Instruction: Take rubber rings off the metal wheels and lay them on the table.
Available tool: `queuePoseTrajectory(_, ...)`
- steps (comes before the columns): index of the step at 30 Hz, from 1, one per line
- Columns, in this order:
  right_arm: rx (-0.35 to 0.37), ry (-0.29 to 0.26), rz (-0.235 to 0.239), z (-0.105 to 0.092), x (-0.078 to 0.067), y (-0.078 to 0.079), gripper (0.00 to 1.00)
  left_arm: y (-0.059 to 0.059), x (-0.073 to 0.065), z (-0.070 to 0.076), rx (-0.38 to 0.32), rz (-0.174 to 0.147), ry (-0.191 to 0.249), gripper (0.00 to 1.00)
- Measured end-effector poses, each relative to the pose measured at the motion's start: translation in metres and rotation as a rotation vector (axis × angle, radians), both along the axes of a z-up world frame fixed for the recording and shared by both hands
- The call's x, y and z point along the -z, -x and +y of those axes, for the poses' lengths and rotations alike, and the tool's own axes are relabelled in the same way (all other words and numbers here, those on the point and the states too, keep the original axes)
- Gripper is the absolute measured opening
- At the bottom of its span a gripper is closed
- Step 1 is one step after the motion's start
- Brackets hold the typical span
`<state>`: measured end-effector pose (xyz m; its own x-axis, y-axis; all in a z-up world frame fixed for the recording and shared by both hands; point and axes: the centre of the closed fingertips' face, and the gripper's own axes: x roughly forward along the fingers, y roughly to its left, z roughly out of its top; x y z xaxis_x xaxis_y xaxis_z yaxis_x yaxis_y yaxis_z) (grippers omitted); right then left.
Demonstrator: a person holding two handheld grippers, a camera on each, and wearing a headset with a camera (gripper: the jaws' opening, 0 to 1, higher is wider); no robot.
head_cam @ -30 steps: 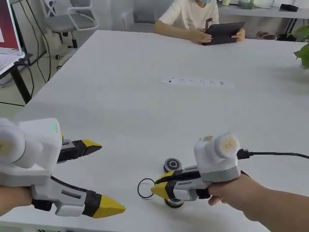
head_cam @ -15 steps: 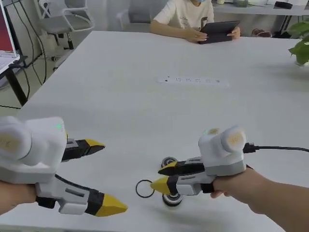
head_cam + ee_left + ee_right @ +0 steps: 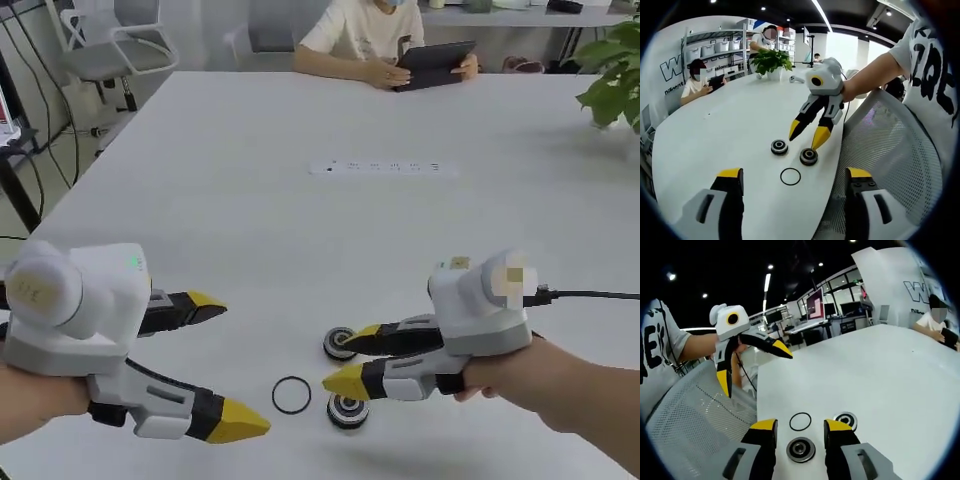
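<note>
A thin black rubber ring [image 3: 291,394] [image 3: 790,176] [image 3: 800,421] lies flat on the white table [image 3: 300,230], free of both grippers. Two metal wheels stand beside it: one [image 3: 340,343] [image 3: 779,147] [image 3: 845,419] farther back, one [image 3: 348,410] [image 3: 808,156] [image 3: 801,449] nearer the front edge. My right gripper [image 3: 343,362] [image 3: 801,426] [image 3: 805,141] hovers open just over the near wheel, its tips right of the ring, nothing held. My left gripper [image 3: 228,365] [image 3: 794,175] [image 3: 757,372] is wide open left of the ring, holding nothing.
A white power strip [image 3: 383,168] lies mid-table. A person with a tablet [image 3: 432,62] sits at the far end. A plant [image 3: 615,90] is far right and a mesh chair [image 3: 890,150] at the near edge. A cable [image 3: 590,295] trails from the right gripper.
The right gripper's jaws, close together at the ring a second ago, have spread and drawn back to the right. The ring now lies free. The head camera has shifted.
</note>
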<state>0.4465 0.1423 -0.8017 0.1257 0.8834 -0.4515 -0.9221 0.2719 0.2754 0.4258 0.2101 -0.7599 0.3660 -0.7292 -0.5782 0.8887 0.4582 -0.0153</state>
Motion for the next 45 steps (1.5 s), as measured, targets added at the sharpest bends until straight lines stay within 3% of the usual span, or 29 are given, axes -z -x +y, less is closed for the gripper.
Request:
queuePoseTrajectory(13, -0.017, 0.044, -0.015, -0.023, 0.006, 0.001, 0.40, -0.008, 0.008, -0.017, 0.051, 0.013, -0.027, 0.72)
queuePoseTrajectory(28, -0.074, 0.112, -0.033, -0.029, 0.023, 0.010, 0.39, -0.012, 0.021, -0.035, 0.097, 0.026, -0.042, 0.63)
queuePoseTrajectory(45, -0.109, 0.147, -0.048, -0.028, 0.034, 0.017, 0.36, -0.008, 0.042, -0.054, 0.158, 0.073, -0.057, 0.50)
